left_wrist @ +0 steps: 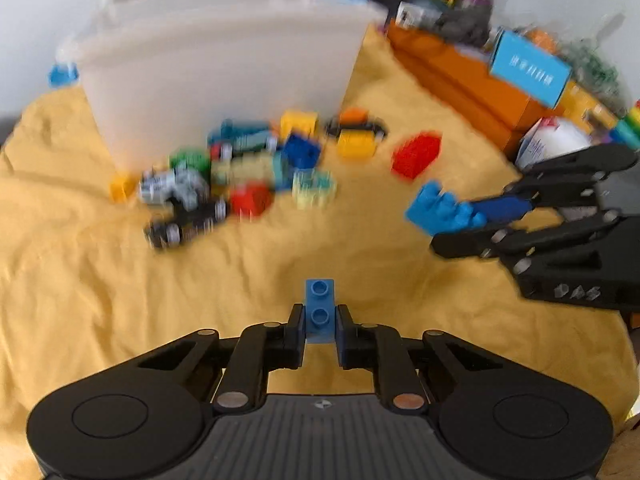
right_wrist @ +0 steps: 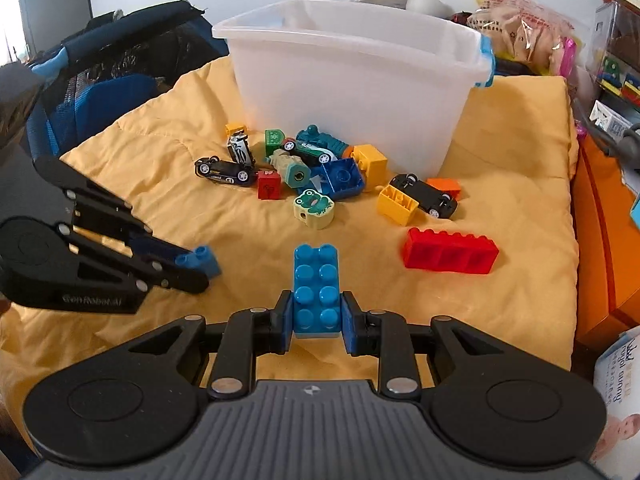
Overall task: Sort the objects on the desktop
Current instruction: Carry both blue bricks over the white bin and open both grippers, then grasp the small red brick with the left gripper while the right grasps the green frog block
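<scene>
My left gripper (left_wrist: 319, 314) is shut on a small blue two-stud brick (left_wrist: 319, 307), held above the yellow cloth (left_wrist: 240, 272). It also shows in the right wrist view (right_wrist: 188, 268) at the left with its brick (right_wrist: 202, 261). My right gripper (right_wrist: 316, 312) is shut on a long light-blue brick (right_wrist: 317, 284). It shows in the left wrist view (left_wrist: 468, 220) at the right with that brick (left_wrist: 440, 210). A pile of bricks and toy cars (right_wrist: 304, 168) lies in front of a clear plastic bin (right_wrist: 352, 80).
A long red brick (right_wrist: 450, 251) lies alone right of centre. A yellow brick (right_wrist: 398, 204) and a black toy car (right_wrist: 426, 195) lie near the bin's right corner. Orange boxes (right_wrist: 608, 216) border the cloth on the right, a blue bag (right_wrist: 100, 80) on the left.
</scene>
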